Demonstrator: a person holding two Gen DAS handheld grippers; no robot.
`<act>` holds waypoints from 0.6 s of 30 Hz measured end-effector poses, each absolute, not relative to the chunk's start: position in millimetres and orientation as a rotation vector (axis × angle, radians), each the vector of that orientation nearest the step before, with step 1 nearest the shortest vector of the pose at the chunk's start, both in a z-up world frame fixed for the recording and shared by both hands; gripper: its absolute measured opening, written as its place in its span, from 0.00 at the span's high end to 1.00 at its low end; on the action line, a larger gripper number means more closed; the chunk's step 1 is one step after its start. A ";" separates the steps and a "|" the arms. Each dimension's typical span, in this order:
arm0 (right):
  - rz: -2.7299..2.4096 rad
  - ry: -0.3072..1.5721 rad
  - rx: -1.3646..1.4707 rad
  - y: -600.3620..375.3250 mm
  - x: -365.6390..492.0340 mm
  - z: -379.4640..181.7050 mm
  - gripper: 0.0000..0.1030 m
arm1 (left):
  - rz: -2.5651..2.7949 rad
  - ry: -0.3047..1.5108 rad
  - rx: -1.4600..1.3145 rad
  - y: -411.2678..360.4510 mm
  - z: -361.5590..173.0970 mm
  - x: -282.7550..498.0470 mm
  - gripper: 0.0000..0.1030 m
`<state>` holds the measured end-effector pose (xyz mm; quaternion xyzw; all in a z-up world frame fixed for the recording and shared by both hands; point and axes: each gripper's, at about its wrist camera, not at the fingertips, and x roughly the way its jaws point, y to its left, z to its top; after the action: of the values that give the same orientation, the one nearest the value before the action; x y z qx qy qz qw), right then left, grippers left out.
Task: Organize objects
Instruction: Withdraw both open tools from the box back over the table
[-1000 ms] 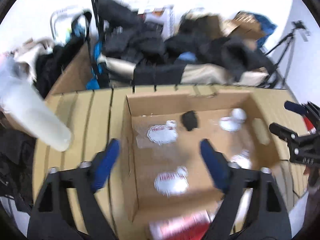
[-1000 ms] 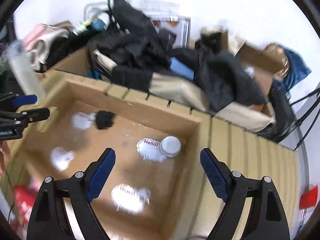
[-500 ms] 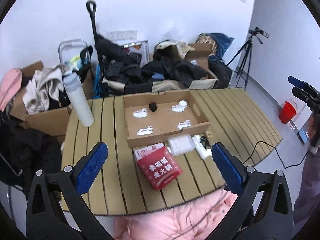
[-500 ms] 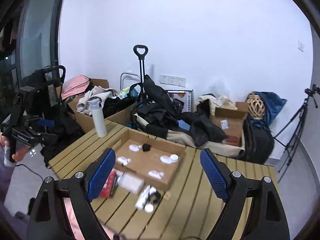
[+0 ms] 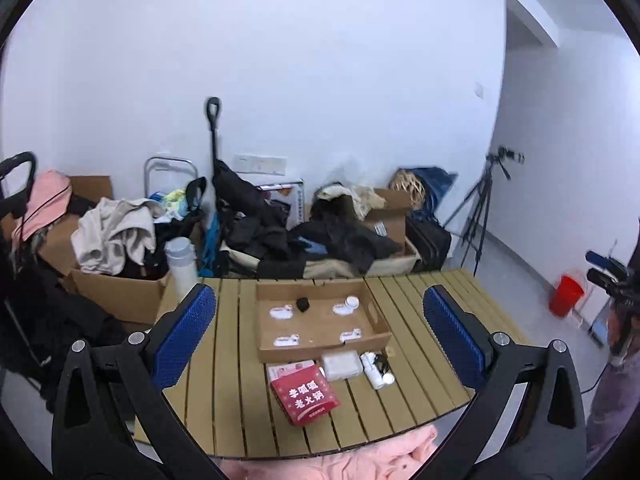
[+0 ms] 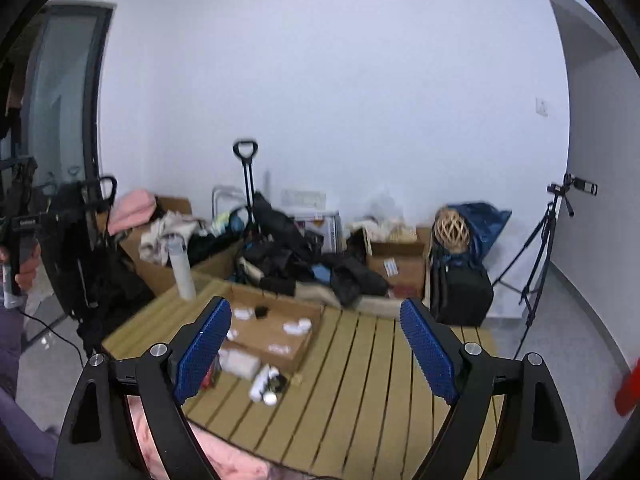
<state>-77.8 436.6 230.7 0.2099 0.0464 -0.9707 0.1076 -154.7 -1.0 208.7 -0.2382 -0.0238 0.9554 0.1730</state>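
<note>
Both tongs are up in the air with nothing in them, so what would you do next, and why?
Probably lower the left tongs toward the red packet. Both tongs are open and empty, and the packet, a clear tub and a white bottle lie outside the box, nearest the person.

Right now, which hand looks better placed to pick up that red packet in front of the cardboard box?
Probably left. The red packet lies almost centred between the open left gripper's fingers; in the right wrist view it is mostly hidden behind the right gripper's finger.
</note>
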 end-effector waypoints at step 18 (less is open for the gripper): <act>-2.564 -0.065 1.276 376.5 -227.5 -92.7 0.27 | 2.498 0.212 -1.240 218.3 -125.6 -278.2 0.23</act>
<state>-227.5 376.5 -92.7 0.4413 -0.0225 -0.8864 0.1381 -278.2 218.3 -125.6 -0.4368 0.0746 0.8799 0.1714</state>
